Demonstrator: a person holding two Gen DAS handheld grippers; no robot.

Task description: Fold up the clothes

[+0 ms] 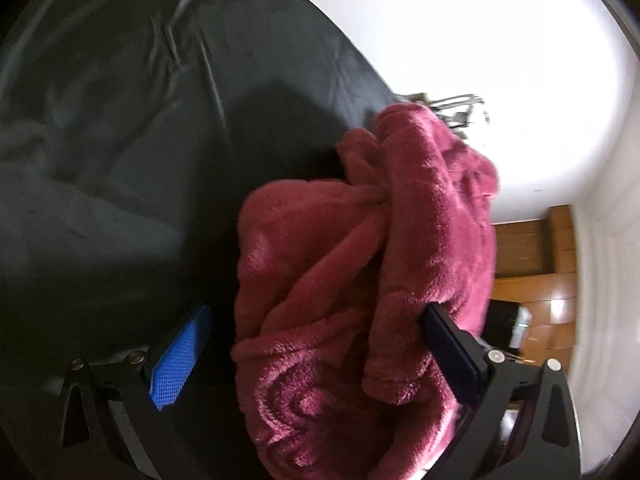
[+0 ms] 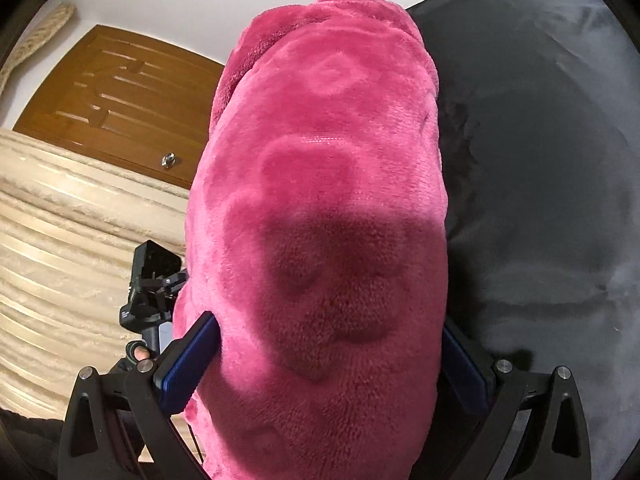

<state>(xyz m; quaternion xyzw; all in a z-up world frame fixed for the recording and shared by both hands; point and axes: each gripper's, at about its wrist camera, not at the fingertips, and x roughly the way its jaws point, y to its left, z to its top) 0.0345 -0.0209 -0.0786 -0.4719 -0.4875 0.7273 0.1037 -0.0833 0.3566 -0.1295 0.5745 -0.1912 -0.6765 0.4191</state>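
A pink fleece garment point(image 1: 352, 264) with an embossed pattern is bunched in front of my left gripper point(image 1: 316, 356). Its folds drape over the right finger point(image 1: 452, 352); the blue left pad point(image 1: 180, 360) stands free of the fabric, jaws wide apart. In the right wrist view the same garment point(image 2: 320, 200) fills the whole gap of my right gripper point(image 2: 326, 360). It touches the left pad point(image 2: 192, 360) and covers most of the right finger point(image 2: 464, 364), jaws spread wide. The other hand-held gripper point(image 2: 152, 292) shows beside the garment's left edge.
A dark grey sheet point(image 1: 120, 140) lies under and behind the garment, also at the right as the dark sheet point(image 2: 540, 180). A cream ribbed blanket point(image 2: 60, 240), a wooden door point(image 2: 120, 100) and a white wall point(image 1: 500, 40) surround it. Wooden flooring point(image 1: 540, 272) shows at the right.
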